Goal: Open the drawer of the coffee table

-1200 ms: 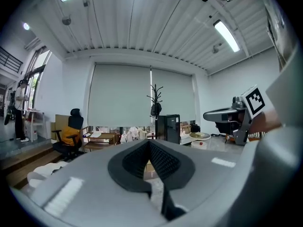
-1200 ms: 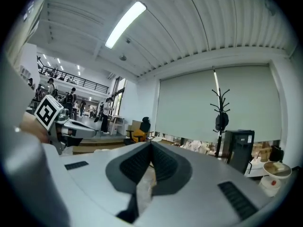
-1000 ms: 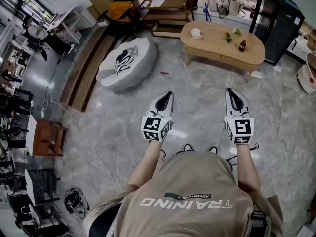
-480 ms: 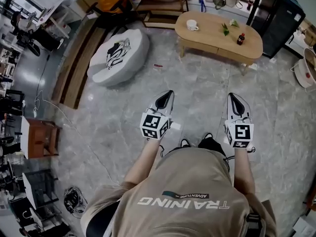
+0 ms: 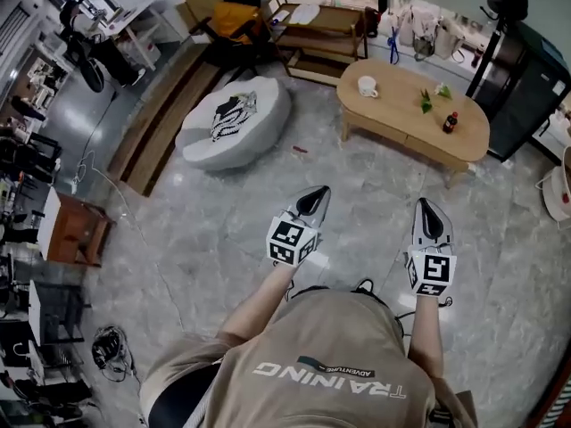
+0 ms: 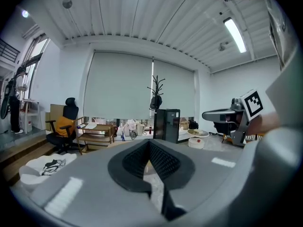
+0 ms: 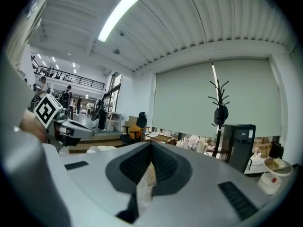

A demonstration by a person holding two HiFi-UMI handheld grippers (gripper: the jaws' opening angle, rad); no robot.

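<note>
The coffee table (image 5: pixel 406 119) is an oval light-wood table at the upper right of the head view, well ahead of both grippers. Its near side panel (image 5: pixel 397 137) looks flush, with no drawer standing out. On top are a white mug (image 5: pixel 367 86), a green item (image 5: pixel 428 102) and a dark bottle (image 5: pixel 450 121). My left gripper (image 5: pixel 318 193) and right gripper (image 5: pixel 422 206) are held side by side above the floor, pointing toward the table, both shut and with nothing in them. The left gripper view shows the left gripper (image 6: pixel 149 144) with jaws together, and the right gripper view shows the right gripper (image 7: pixel 151 146) the same way.
A white round pouffe (image 5: pixel 234 121) lies on the floor left of the table. Behind it are a low shelf (image 5: pixel 321 30) and a chair (image 5: pixel 234 14). A black cabinet (image 5: pixel 528 96) stands right of the table. A small wooden side table (image 5: pixel 76 230) is at the far left.
Both grippers have moved forward over the floor with the person and a little lower. They stay shut. The table now sits lower in the head view.
</note>
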